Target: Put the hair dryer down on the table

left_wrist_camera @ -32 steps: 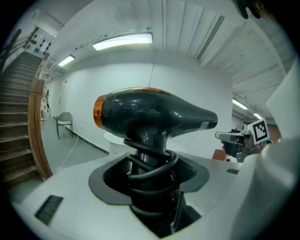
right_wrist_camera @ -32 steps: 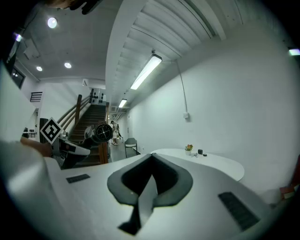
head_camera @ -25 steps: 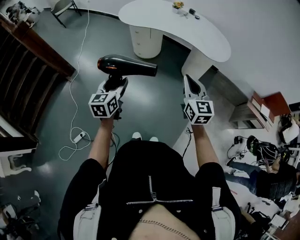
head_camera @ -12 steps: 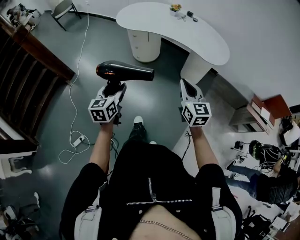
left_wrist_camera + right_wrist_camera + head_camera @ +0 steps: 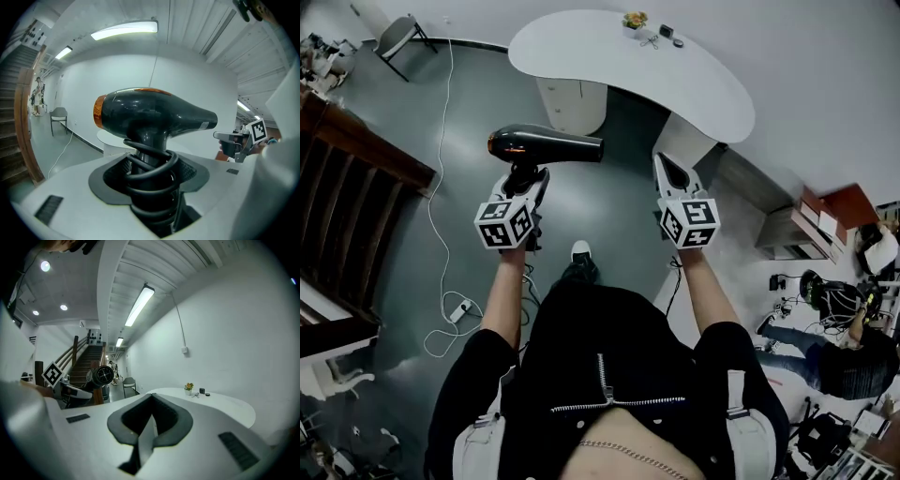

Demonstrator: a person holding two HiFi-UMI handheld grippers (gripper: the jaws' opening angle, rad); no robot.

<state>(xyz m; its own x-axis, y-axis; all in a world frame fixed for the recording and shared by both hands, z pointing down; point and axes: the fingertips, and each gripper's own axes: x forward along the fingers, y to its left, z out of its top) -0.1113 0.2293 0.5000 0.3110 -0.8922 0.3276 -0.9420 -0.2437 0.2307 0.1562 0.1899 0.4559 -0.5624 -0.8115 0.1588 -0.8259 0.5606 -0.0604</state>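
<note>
Since the earlier frames the table (image 5: 581,47) has drawn nearer and now shows more of its left end, while both grippers have kept their pose: the person has stepped towards it.

Left gripper (image 5: 529,178): jaws clamped on the handle of the hair dryer (image 5: 546,145). The barrel lies crosswise above them, with the orange rear to the person's left and the nozzle to the right. The dryer hangs in the air over the floor (image 5: 469,122), short of the table's near edge.

Right gripper (image 5: 660,159): jaws pressed together, with nothing between them.

The table lies ahead of the left gripper and somewhat to its right. Its long axis runs roughly parallel to the barrel. The right gripper is nearer the near edge, but the load is in the left, so the coming move is judged to be a forward reach and a descent.

The left gripper view alone shows the cord (image 5: 150,164) coiled round the handle inside the jaws. The right gripper view alone shows the nozzle mouth end-on (image 5: 102,376). It also shows the table top bare along the near edge, with a potted plant (image 5: 188,388) and small items at the far edge.
</note>
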